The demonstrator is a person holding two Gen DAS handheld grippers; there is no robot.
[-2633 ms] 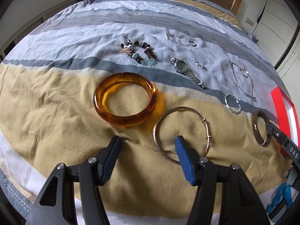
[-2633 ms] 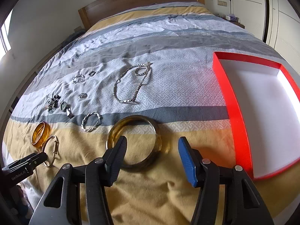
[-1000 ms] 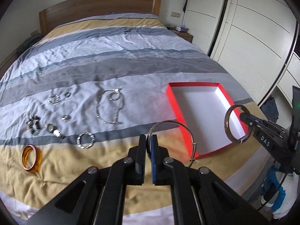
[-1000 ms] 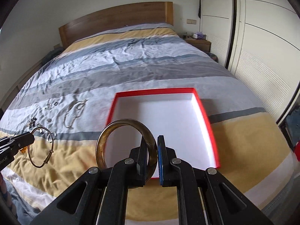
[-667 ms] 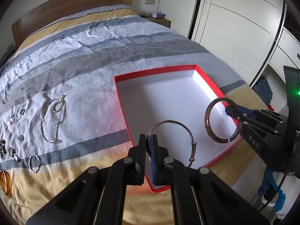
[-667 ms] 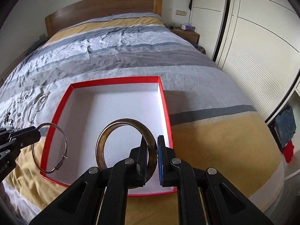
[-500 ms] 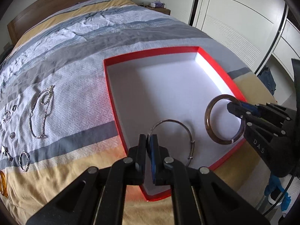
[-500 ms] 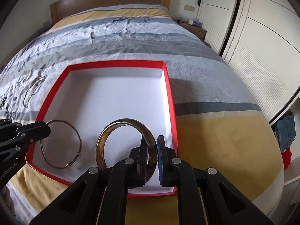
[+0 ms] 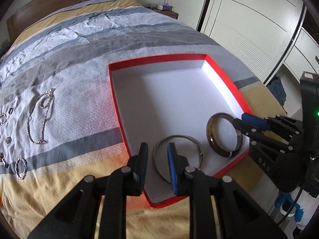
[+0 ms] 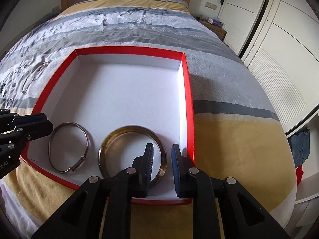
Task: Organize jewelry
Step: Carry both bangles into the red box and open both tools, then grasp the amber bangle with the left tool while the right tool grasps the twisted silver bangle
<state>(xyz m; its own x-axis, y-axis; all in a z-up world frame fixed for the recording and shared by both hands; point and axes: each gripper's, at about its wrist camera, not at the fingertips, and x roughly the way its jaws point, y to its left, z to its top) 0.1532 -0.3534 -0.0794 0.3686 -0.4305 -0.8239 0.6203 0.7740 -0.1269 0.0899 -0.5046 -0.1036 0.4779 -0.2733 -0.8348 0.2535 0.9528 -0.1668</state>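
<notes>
On the bed (image 9: 83, 45) sits a red tray (image 10: 187, 91) (white inside). Flat in its near end lie a brown bangle (image 10: 111, 141) and a thin silver bangle (image 10: 53, 139). The left gripper (image 9: 157, 149) and right gripper (image 10: 162, 151) have just been opening, jaws slightly parted, each straddling its bangle's rim without pressing.

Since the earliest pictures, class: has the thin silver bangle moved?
Yes. The thin silver bangle went from the bedspread into the red box, beside the brown bangle.

Both claws have just been opening, dropping silver bangle (image 9: 177, 155) and brown bangle (image 10: 132, 155) into the red box (image 10: 187, 91).
</notes>
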